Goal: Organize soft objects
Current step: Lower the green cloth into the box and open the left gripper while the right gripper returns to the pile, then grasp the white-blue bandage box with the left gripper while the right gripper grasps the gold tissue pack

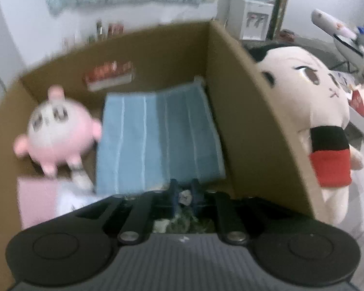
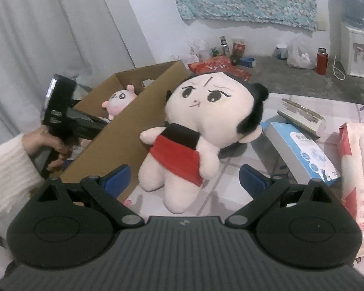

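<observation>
A cardboard box (image 1: 250,126) holds a pink round plush (image 1: 58,128), a folded blue striped towel (image 1: 157,140) and a pink-and-white cloth (image 1: 48,198). My left gripper (image 1: 184,194) is over the box, shut on a small dark patterned soft item (image 1: 184,220). A big cream doll with black hair and a red-and-black outfit (image 2: 196,131) leans on the box's outer right wall (image 2: 123,131); it also shows in the left wrist view (image 1: 310,111). My right gripper (image 2: 184,177) is open and empty, just in front of the doll's legs.
On the tiled table right of the doll lie a blue-and-white box (image 2: 301,150), a worn book (image 2: 301,116) and a wet-wipes pack (image 2: 361,177). A red snack bag (image 2: 218,68) lies behind the box. Bottles and a water dispenser (image 2: 356,48) stand at the back.
</observation>
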The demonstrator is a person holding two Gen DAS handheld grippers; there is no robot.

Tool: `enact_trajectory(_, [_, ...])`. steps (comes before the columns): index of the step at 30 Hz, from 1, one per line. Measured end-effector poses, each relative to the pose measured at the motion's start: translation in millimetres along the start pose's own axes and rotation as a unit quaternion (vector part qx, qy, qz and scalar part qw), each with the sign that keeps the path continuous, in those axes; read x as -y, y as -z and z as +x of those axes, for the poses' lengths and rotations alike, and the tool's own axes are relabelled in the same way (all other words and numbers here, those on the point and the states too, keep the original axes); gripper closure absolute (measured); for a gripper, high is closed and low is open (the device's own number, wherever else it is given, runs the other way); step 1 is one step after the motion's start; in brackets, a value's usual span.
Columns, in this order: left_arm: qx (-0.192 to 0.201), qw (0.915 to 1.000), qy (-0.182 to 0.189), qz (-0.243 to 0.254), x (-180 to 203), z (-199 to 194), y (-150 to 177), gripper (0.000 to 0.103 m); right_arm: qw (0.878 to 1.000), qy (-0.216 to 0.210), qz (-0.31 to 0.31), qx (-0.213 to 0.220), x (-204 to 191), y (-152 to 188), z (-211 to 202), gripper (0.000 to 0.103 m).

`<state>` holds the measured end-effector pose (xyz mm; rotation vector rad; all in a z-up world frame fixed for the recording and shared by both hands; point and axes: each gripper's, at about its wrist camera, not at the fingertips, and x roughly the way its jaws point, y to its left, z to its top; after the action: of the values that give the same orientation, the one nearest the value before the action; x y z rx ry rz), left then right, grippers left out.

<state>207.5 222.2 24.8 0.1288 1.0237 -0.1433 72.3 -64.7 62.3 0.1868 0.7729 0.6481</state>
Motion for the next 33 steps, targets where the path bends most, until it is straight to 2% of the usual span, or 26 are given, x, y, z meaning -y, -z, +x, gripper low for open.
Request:
enact_trajectory(3, [-0.038,0.9984,0.016,-0.039,-10.4,6.2,-0.1,0.057,1.0,0.007,0.003,0.006,-1.0,-0.8,-6.0,0.007])
enact_trajectory(4, [-0.039,0.998,0.018,-0.047,-13.2,3.8,0.4,0.055,1.0,0.013,0.007,0.01,0.0,-1.3,-8.1,0.007])
enact_trajectory(6, [-0.029,0.9974,0.017,-0.064,-16.3,-7.1,1.2,0.044,0.999,0.022,0.015,0.025,5.6,-1.1,-17.7,0.007])
enact_trajectory(7, [-0.025,0.9972,0.012,-0.069,-17.3,-14.7,1.4,0.043,0.999,0.028,0.021,0.035,9.1,-0.5,-24.2,0.007])
enact_trajectory(11, [0.007,0.9955,0.014,-0.094,-22.1,-44.3,6.6,0.044,0.993,0.067,0.054,0.076,31.2,11.1,-53.4,0.007])
enact_trajectory(13, [0.027,0.9945,-0.001,-0.101,-18.3,-59.0,9.8,0.044,0.99,0.092,0.068,0.087,46.4,17.0,-64.4,0.007])
enact_trajectory(16, [0.061,0.9945,-0.024,-0.082,4.1,-84.8,14.2,0.044,0.988,0.095,0.086,0.09,68.5,21.4,-70.0,0.007])
enact_trajectory(19, [0.1,0.9935,-0.018,-0.052,33.2,-109.3,14.2,0.045,0.987,0.093,0.097,0.084,85.1,24.7,-66.8,0.007])
enact_trajectory(21, [0.118,0.9924,0.012,-0.032,61.2,-124.3,11.0,0.045,0.987,0.096,0.102,0.075,92.8,24.6,-62.1,0.007])
enact_trajectory(23, [0.12,0.9901,0.062,-0.037,84.0,-126.9,6.4,0.044,0.986,0.101,0.105,0.079,96.8,23.9,-62.4,0.007])
enact_trajectory(26, [0.092,0.9813,0.156,-0.066,124.9,-107.8,-2.9,0.043,0.982,0.11,0.117,0.1,105.3,22.5,-71.6,0.007])
enact_trajectory(27, [0.084,0.9786,0.173,-0.073,138.5,-98.5,-3.9,0.042,0.98,0.116,0.119,0.108,108.4,21.6,-76.1,0.007])
enact_trajectory(30, [0.06,0.9722,0.195,-0.116,174.0,-58.1,-14.6,0.042,0.974,0.139,0.124,0.127,119.6,19.6,-90.0,0.007])
enact_trajectory(33, [0.046,0.9606,0.21,-0.176,199.2,-13.8,-20.0,0.043,0.975,0.132,0.119,0.131,135.3,11.3,-94.2,0.007])
